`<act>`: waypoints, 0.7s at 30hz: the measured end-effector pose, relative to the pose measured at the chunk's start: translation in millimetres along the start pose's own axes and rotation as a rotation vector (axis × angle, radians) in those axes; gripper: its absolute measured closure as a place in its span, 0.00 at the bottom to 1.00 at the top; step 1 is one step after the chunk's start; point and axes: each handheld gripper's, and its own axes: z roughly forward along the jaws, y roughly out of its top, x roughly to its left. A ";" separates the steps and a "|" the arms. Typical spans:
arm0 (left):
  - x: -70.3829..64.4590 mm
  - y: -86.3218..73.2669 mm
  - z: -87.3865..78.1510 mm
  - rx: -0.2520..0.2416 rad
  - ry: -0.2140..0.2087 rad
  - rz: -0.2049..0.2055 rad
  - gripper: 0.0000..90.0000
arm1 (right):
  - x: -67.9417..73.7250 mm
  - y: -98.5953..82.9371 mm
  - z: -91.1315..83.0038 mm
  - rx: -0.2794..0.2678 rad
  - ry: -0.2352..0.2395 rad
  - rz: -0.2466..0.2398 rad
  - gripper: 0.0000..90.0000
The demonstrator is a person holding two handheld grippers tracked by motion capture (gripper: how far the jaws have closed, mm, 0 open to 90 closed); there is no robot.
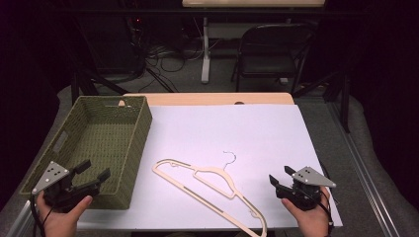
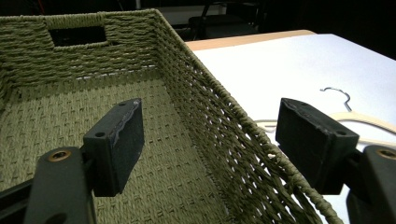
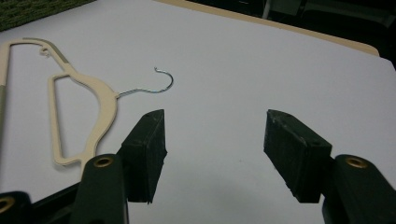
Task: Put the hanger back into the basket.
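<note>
A cream hanger point(image 1: 212, 187) lies flat on the desk's white sheet point(image 1: 257, 133), its long axis diagonal, hook point(image 1: 229, 159) pointing away. Left gripper point(image 1: 94, 174) and right gripper point(image 1: 280, 174) both gape, empty. A woven basket point(image 1: 133, 148) sits left; the room is dark.

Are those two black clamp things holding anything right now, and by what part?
Nothing is held. Both the left gripper and the right gripper have open jaws; the hanger lies untouched on the table.
</note>
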 end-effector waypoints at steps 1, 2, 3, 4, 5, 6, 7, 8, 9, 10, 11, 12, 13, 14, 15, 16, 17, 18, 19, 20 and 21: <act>-0.3 0.2 0.0 -0.001 -0.001 0.002 0.26 | 0.2 0.1 0.0 -0.002 0.003 -0.001 0.42; -0.7 0.3 0.0 0.000 -0.001 0.003 0.26 | 0.2 0.1 0.0 -0.002 0.003 -0.001 0.42; -1.2 0.4 0.2 -0.001 -0.003 0.001 0.25 | 0.3 0.2 0.1 -0.004 0.004 -0.002 0.41; -1.3 0.4 0.1 0.000 -0.004 0.002 0.25 | 0.8 0.6 0.2 -0.004 0.008 -0.002 0.40; -1.5 0.3 0.1 -0.001 -0.006 0.002 0.25 | 1.3 0.7 0.6 -0.008 0.011 -0.002 0.39; -1.5 0.3 0.1 -0.001 -0.006 0.003 0.25 | 2.1 1.2 0.5 -0.006 0.015 -0.006 0.38; -1.4 0.2 0.4 0.001 -0.006 0.004 0.25 | 3.0 1.7 0.9 -0.003 0.017 -0.011 0.36; -1.4 0.3 0.5 0.002 -0.006 0.003 0.25 | 4.0 1.9 1.7 0.003 0.017 -0.015 0.35; -1.4 0.3 0.5 0.002 -0.006 0.003 0.25 | 4.6 1.8 2.3 0.007 0.020 -0.016 0.34; -1.5 0.5 0.3 0.004 -0.003 0.004 0.25 | 5.6 1.5 3.4 0.021 0.024 -0.016 0.34; -1.2 0.8 -0.1 0.007 -0.002 0.006 0.25 | 5.6 1.5 3.4 0.021 0.024 -0.016 0.34; -1.1 0.9 -0.2 0.005 -0.001 0.002 0.25 | 5.8 1.5 4.1 0.023 0.025 -0.019 0.34; -1.0 1.0 -0.3 0.005 0.000 0.002 0.25 | 6.2 1.8 4.5 0.024 0.027 -0.020 0.34; -0.8 1.0 -0.6 0.007 0.002 0.003 0.26 | 6.5 2.8 4.3 0.034 0.032 -0.022 0.34; -0.4 1.0 -0.9 0.011 0.004 0.007 0.26 | 6.5 2.8 4.3 0.034 0.032 -0.022 0.34; -0.3 1.0 -1.0 0.010 0.005 0.003 0.26 | 6.9 3.6 4.4 0.040 0.032 -0.022 0.34; -0.4 1.1 -1.0 0.009 0.005 0.000 0.26 | 7.1 4.3 5.1 0.039 0.032 -0.027 0.34; -0.6 1.4 -1.0 0.009 0.006 0.001 0.26 | 7.5 5.5 5.0 0.047 0.035 -0.031 0.34; -0.9 1.7 -1.1 0.008 0.004 0.002 0.26 | 9.1 8.4 5.3 0.057 0.037 -0.046 0.34; -0.9 2.0 -1.2 0.011 0.003 0.007 0.26 | 9.1 8.4 5.3 0.057 0.037 -0.046 0.34; -1.6 2.4 -1.3 0.012 0.005 0.010 0.26 | 9.7 9.4 5.4 0.063 0.035 -0.052 0.34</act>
